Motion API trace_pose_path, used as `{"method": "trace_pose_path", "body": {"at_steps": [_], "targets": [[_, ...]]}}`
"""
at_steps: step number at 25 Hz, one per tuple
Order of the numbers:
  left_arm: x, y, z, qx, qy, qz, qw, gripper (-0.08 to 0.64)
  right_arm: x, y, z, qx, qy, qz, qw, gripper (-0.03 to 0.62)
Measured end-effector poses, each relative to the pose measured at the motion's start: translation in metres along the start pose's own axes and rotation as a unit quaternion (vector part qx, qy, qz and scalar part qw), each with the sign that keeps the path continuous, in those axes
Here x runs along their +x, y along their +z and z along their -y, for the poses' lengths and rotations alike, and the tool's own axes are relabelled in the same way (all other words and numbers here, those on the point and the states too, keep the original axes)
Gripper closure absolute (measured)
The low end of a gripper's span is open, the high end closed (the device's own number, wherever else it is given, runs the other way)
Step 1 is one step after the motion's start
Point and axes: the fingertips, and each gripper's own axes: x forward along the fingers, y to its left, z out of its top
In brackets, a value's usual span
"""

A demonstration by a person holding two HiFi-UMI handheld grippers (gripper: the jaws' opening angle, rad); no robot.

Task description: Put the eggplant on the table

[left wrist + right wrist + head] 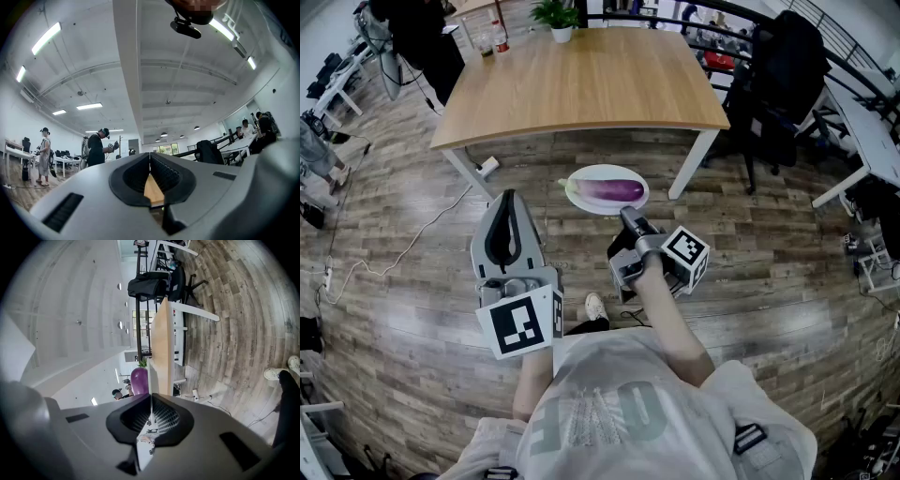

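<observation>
- Eggplant (614,190) lies on a white plate (581,184) at frame centre, over the floor just below the table (581,84), not yet on it.
- Right gripper (628,217) is clamped on the plate's near rim.
- Left gripper (508,199), lower left, has its jaws together and holds nothing.
- Whole transfer onto the tabletop looks still to do.

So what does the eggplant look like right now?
The eggplant is long, dark purple and shiny, and paler toward its left end. It lies on its side across a white plate and touches nothing else. The right gripper pinches the plate's near rim, holding it above the floor in front of the table, not on it.
</observation>
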Motion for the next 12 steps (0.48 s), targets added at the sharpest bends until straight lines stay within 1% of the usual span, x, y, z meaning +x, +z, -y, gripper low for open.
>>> {"method": "trace_pose_path", "body": {"at_steps": [6,12], "targets": [[0.002,-0.008,-0.002,0.0,0.002,-0.001,1.0,0.551,0.005,0.001,0.003,0.001,0.001,-0.002,1.0,0.568],[0.001,-0.019,0.001,0.003,0.005,-0.006,1.0,0.551,0.006,0.005,0.002,-0.035,0.017,-0.005,0.999,0.568]]}}
